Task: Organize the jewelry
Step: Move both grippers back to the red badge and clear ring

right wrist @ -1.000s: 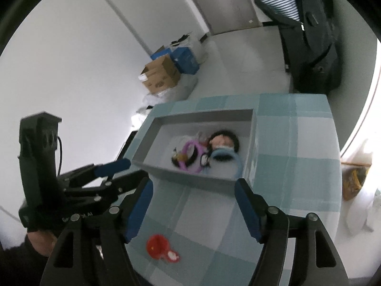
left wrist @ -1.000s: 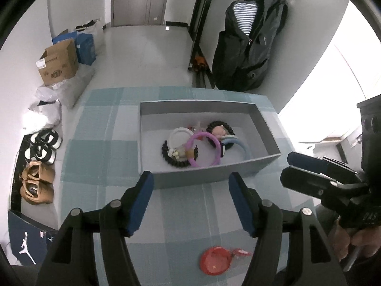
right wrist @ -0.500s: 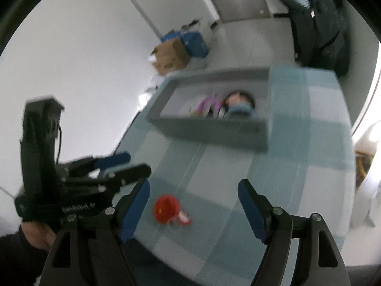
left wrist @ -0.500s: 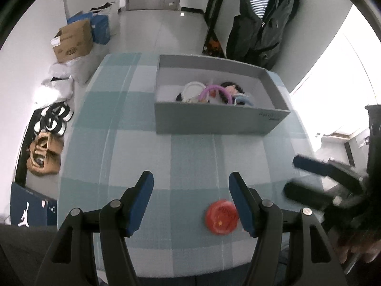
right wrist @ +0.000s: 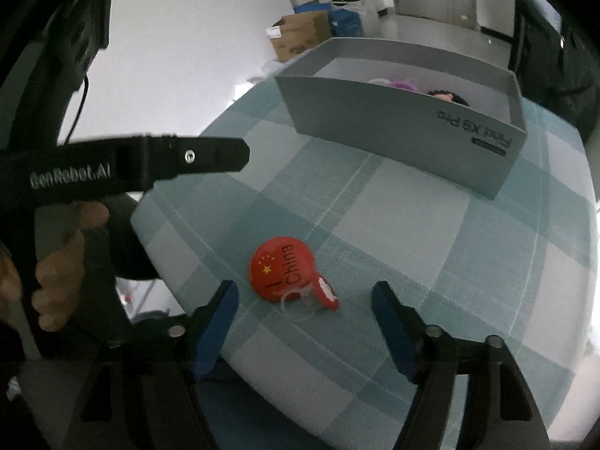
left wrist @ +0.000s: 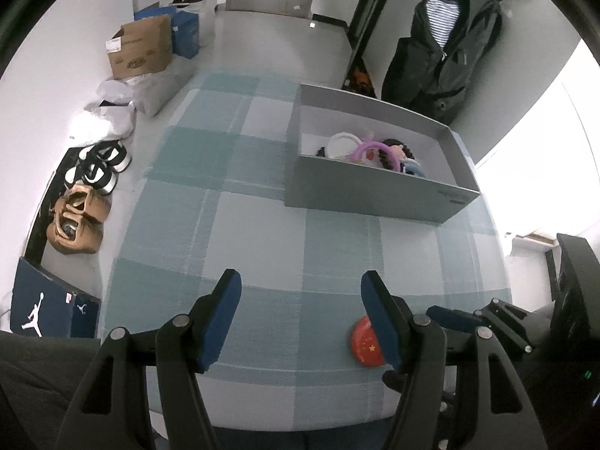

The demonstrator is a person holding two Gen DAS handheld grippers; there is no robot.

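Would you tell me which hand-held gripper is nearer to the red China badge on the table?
Right. The right hand-held gripper has the red China badge just ahead of its open fingers, roughly centred. The left hand-held gripper is open beside it, with the badge outside its right finger.

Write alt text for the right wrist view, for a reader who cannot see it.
A red round badge printed "China" lies on a teal checked tablecloth, just ahead of the right gripper, whose blue-padded jaws stand open and have just been closing. Behind sits a grey box of jewelry; the left gripper reaches in from the left.
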